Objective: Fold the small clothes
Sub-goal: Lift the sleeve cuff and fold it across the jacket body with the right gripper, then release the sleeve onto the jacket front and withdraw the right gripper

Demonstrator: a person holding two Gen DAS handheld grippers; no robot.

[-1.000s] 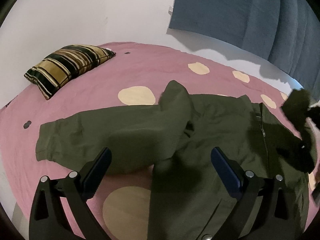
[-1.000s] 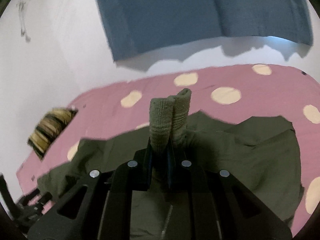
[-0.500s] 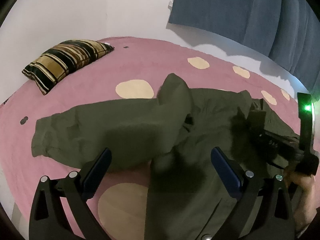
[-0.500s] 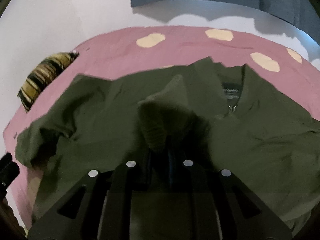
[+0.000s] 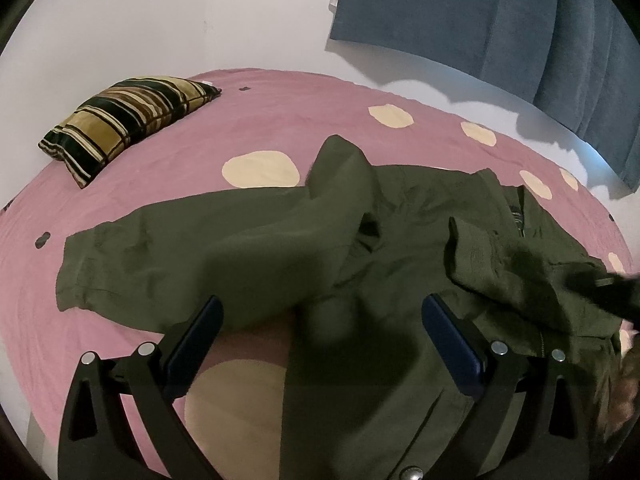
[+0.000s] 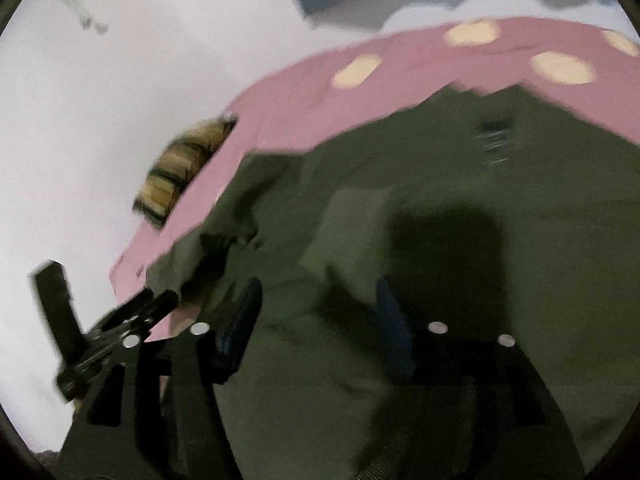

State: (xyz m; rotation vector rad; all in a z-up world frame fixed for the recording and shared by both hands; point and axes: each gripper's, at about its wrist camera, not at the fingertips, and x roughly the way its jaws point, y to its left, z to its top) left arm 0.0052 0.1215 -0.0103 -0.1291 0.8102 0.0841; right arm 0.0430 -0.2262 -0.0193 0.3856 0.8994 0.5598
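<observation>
Left gripper (image 5: 320, 336) nearest the lens: jaws wide apart, nothing between them, hovering above the jacket's (image 5: 248, 248) lower edge where it meets the bedspread (image 5: 280, 132).

Right gripper (image 6: 316, 320): jaws parted, no cloth between them as far as the blurred view shows. It sits low over the body of the jacket (image 6: 460, 208).

The jacket lies front-up on the bed. One sleeve (image 5: 132, 264) stretches out flat to the left. The other sleeve's cuff (image 5: 472, 252) rests across the chest, beside the zip. Collar points toward the wall.

Farther off: striped pillow (image 5: 124, 120) near the head of the bed, blue curtain (image 5: 460, 12) on the wall beyond.

Risks, as I judge them:
- Folded sleeve lies loosely, with bunching at the shoulder; it could slide back off when the next fold tugs the body.
- A ridge stands up near the left shoulder (image 5: 340, 160); folding over it would trap a crease.
- Right view is smeared by motion, so placement is hard to confirm.

Change from a second ago: the right gripper was clamped on the ribbed cuff, held up in the air. It has since carried the cuff over the chest, let go, and opened. Left gripper unchanged.
</observation>
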